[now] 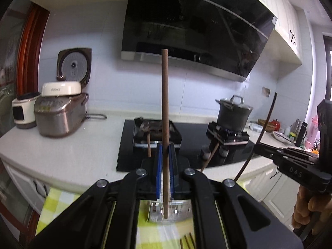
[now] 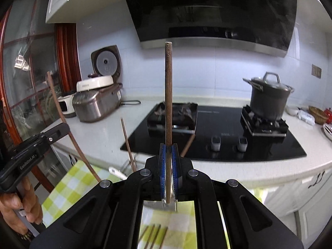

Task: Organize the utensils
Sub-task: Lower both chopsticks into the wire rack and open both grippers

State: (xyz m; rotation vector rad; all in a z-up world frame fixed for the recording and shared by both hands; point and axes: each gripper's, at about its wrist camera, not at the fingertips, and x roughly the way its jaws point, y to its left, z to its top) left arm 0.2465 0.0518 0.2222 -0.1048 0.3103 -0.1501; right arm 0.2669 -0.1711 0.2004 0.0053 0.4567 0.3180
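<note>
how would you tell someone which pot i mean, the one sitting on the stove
Start at the black glass cooktop set in the white counter under the big dark range hood. It has two burner grates; the grey stockpot stands on the right-hand grate. It is the only lidded pot there, with a metal loop handle on top, while the left grate carries no pot.

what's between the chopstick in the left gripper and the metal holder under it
Nothing visible: the chopstick stands upright in the shut left gripper, its lower end just over the metal holder on the checked cloth.
</note>
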